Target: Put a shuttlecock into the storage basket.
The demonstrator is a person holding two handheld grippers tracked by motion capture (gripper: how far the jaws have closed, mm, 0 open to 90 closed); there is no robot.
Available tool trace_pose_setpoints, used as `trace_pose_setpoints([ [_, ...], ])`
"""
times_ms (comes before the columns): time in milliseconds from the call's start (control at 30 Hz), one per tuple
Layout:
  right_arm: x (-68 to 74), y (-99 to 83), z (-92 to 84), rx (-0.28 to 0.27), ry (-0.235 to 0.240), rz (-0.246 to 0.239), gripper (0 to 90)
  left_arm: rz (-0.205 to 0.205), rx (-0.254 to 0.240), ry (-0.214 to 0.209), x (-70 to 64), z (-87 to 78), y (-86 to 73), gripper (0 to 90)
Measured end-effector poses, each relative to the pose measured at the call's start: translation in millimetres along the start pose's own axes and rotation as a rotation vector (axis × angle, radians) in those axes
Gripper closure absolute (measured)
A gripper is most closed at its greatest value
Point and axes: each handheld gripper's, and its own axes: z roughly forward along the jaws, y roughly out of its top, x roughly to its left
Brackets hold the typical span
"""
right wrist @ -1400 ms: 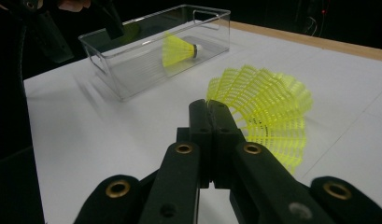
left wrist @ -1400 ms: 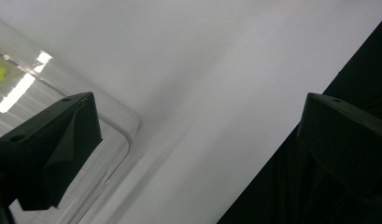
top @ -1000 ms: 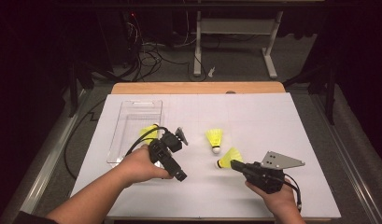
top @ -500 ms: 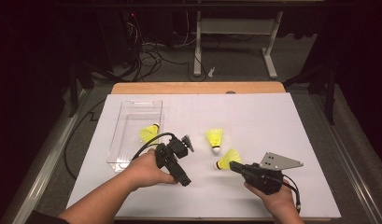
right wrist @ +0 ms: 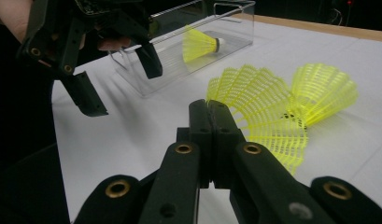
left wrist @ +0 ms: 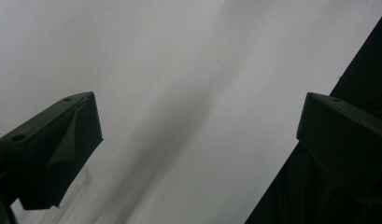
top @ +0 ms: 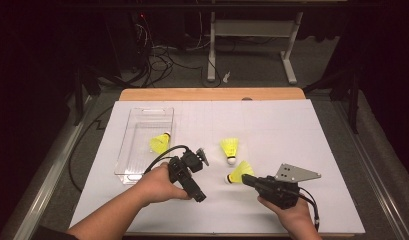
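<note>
Nearer shuttlecock [top: 238,172] lies on the white table sheet [top: 292,130], just ahead of the right gripper [right wrist: 209,109], whose jaws are pressed together on nothing; cork points left, skirt right. The left gripper [top: 204,159] hovers wide open beside the clear bin [top: 142,176], farther off.

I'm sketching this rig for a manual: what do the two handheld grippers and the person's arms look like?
Both grippers are black, with two blocky jaws on linked bars joined by brass-coloured rivets. The left gripper trails a looping black cable. The right gripper carries a grey three-cornered plate with small holes and a black cable at the wrist. The forearms are bare; no sleeves or gloves show.
</note>
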Motion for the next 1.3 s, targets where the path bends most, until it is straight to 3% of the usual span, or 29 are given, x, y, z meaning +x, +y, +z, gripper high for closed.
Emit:
trace_pose_setpoints([
  [667,21.8,5.9,31.1,-0.003,0.114,0.035,90.0,0.028,0.013,-0.008,-2.1,1.7,-0.7,3.5],
  [967,32.5,12.1,44.1,-0.009,0.137,0.033,90.0,0.027,0.003,0.000,-2.4,1.6,-0.9,8.0],
  [1300,33.7,11.1,48.0,-0.016,0.167,0.057,90.0,0.042,0.001,0.016,-4.3,6.1,0.3,15.0],
])
